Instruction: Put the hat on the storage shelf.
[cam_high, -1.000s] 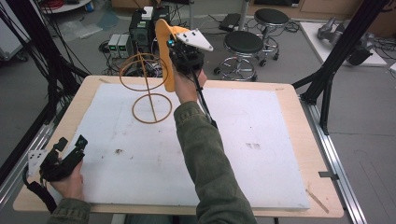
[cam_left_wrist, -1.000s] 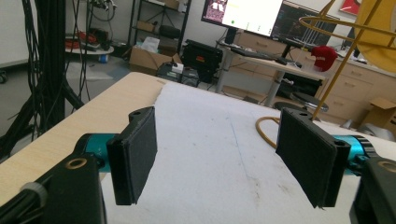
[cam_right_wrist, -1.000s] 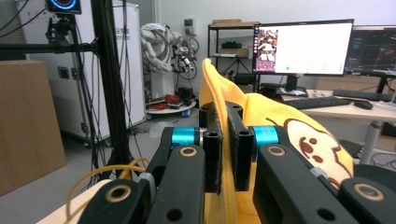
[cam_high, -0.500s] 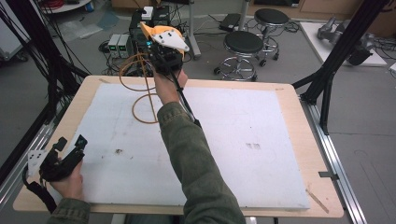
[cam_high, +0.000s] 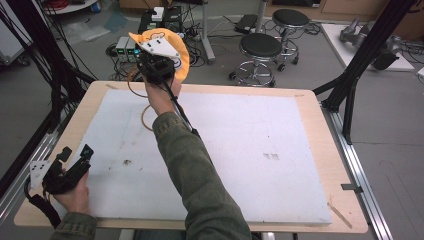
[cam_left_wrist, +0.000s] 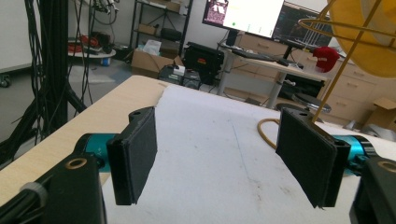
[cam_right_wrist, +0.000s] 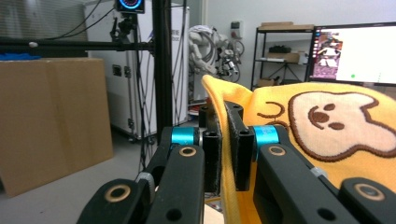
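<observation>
A yellow-orange cloth (cam_high: 179, 54) printed with a brown bear face (cam_right_wrist: 327, 126) hangs in the air over the table's far left corner. My right gripper (cam_high: 156, 64) (cam_right_wrist: 223, 144) is shut on the cloth's edge, which is pinched between the two pads. Just below it stands a thin wire stand of gold rings, its base ring (cam_high: 145, 119) (cam_left_wrist: 265, 133) lying on the white mat and its upper ring (cam_left_wrist: 327, 25) under the cloth (cam_left_wrist: 369, 42). Near the front left edge my left gripper (cam_high: 75, 159) (cam_left_wrist: 224, 163) rests low, open, with nothing between its jaws.
A white mat (cam_high: 250, 150) covers most of the wooden table (cam_high: 320, 130). Black frame posts (cam_high: 350, 90) rise at the right and left sides. Two stools (cam_high: 260, 47) and boxes with cables (cam_high: 125, 47) stand on the floor beyond the far edge.
My right gripper has carried the cloth leftward and slightly down, to above the wire stand, and the cloth has turned its broad face towards the camera. The left gripper has stayed put.
</observation>
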